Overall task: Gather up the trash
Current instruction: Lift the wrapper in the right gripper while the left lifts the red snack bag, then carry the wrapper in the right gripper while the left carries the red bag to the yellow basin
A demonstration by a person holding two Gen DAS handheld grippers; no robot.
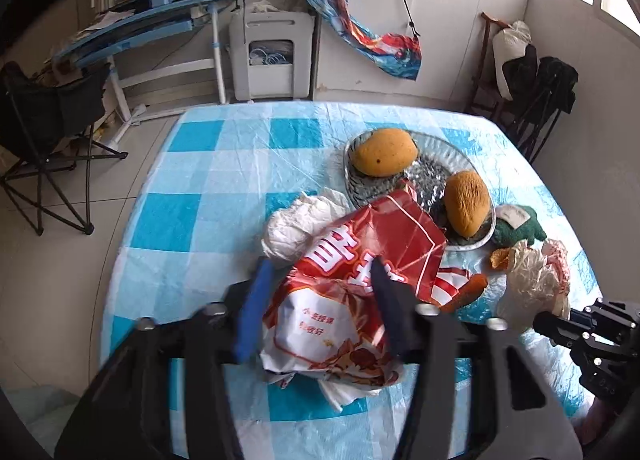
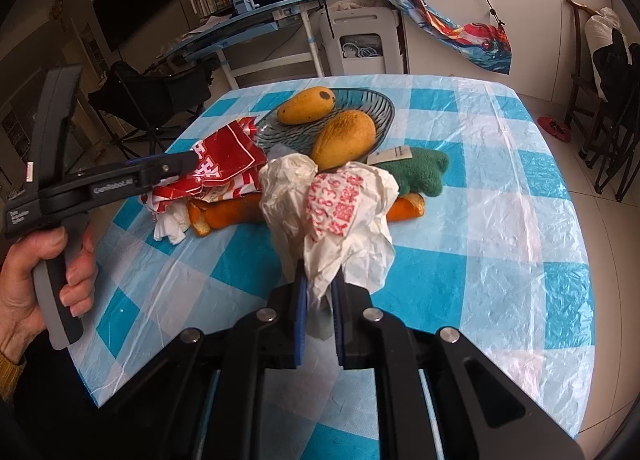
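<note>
Trash items and tools, listed left to right with positions given against the glass fruit dish (image 2: 384, 107).

Left gripper (image 1: 320, 304): held by the person's left hand (image 2: 52, 280), seen side-on in the right wrist view. Its jaws stand fairly wide, straddling the red-and-white snack bag (image 1: 360, 280); whether the pads press the bag firmly cannot be told. The bag lies on the checked tablecloth (image 1: 192, 187) on the near-left side of the dish, its far corner overlapping the dish rim. Judged purpose: the wide straddle suits a bulky, crinkled bag that a narrow pinch would miss.

Crumpled white tissue wad (image 1: 292, 227): left of the dish, touching the snack bag's far edge; not held.

Orange peel (image 2: 224, 213): on the cloth nearer than the dish, partly under the bag and running behind the lifted wrapper; loose.

Two mangoes (image 2: 308, 105) (image 2: 344, 139): on the dish, apparently kept food, not trash.

Right gripper (image 2: 320, 292): jaws narrow, clamped on the twisted tail of a crumpled white plastic wrapper with red print (image 2: 332, 211). The wrapper stands up from the pinch, in front of the nearer mango, seemingly raised off the cloth. Judged purpose: gripping the gathered end keeps the loose sheet from slipping.

Green plush toy with paper tag (image 2: 416, 171): just right of the dish, on the cloth; probably not trash.

No bin shows in either view.
</note>
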